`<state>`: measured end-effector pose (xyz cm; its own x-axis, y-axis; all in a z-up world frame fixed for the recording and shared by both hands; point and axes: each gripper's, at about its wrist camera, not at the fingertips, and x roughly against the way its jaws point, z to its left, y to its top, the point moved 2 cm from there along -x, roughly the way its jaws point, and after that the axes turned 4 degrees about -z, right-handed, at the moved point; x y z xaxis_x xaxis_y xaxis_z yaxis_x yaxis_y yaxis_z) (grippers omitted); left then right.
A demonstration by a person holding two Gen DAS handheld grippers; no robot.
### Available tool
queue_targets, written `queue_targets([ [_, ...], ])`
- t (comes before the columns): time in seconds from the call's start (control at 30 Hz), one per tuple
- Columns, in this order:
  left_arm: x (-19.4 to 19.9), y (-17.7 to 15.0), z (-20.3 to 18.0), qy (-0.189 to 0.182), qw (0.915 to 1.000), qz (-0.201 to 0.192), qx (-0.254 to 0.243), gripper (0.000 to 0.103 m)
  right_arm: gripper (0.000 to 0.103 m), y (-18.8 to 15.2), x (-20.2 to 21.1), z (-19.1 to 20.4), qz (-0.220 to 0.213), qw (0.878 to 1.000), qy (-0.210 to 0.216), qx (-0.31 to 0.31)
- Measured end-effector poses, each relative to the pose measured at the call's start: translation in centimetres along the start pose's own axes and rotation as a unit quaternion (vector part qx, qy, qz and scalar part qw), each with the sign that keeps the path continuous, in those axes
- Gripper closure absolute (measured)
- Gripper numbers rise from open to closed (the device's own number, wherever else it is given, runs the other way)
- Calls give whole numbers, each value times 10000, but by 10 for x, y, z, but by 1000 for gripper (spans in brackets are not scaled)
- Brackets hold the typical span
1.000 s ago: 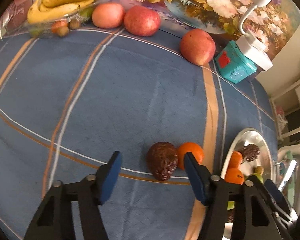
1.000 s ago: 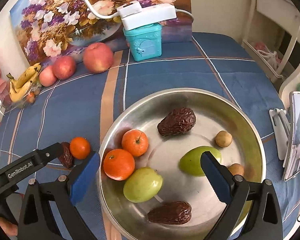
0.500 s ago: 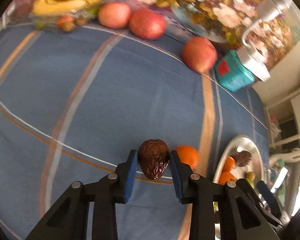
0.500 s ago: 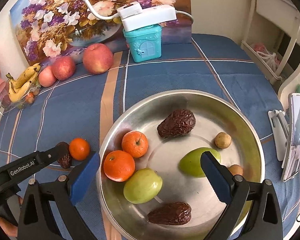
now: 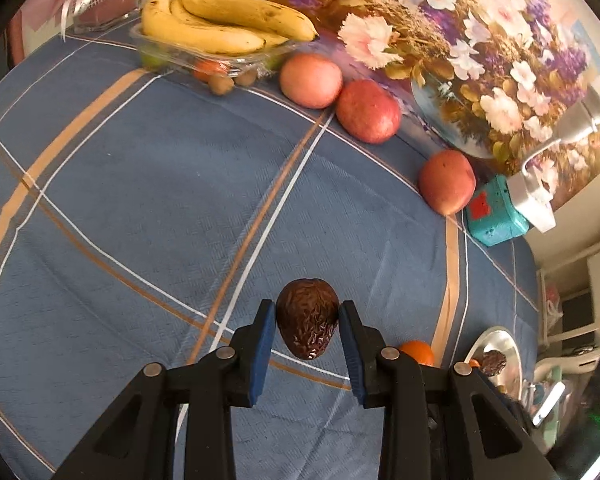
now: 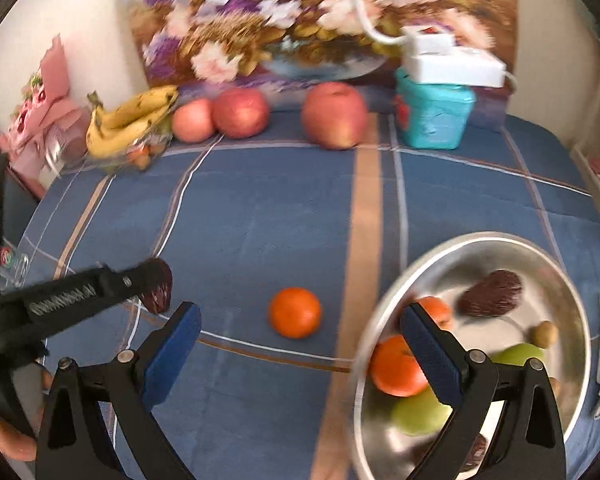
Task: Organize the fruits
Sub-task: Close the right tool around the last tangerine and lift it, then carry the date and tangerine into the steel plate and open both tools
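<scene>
Lifted off the blue tablecloth (image 5: 148,208) since a second ago, wrinkled brown date (image 5: 307,323) pinched in left gripper (image 5: 307,336), right gripper (image 6: 300,340) spread wide above lone tangerine (image 6: 295,312), steel bowl (image 6: 572,280) beside it.

A wrinkled dark-brown date (image 5: 308,323), pointed end down, hangs pinched above the blue plaid tablecloth (image 5: 148,184), near a small round orange tangerine (image 6: 295,312) lying on the cloth just left of the steel bowl (image 6: 572,292) that holds tangerines, green fruits and dates.
</scene>
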<state>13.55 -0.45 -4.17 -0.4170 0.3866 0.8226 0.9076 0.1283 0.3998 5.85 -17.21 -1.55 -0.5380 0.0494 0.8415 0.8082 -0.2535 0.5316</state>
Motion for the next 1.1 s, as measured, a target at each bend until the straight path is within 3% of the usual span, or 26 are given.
queue_targets([
  [0.03,0,0,1,-30,10000,9,24,68,9,-1,-5,3,58,10000,-22,38],
  [0.1,-2,1,2,-75,9999,42,61,68,28,-3,-14,7,171,9997,-128,111],
  [0.33,-6,0,1,-141,9998,111,128,68,39,-6,-35,7,388,9982,-390,243],
  [0.6,-5,1,3,-109,9998,67,169,68,64,-8,-41,3,425,9985,-331,119],
  [1.1,27,-3,-16,-151,9998,-144,-13,68,66,-11,-7,28,210,9995,32,238],
])
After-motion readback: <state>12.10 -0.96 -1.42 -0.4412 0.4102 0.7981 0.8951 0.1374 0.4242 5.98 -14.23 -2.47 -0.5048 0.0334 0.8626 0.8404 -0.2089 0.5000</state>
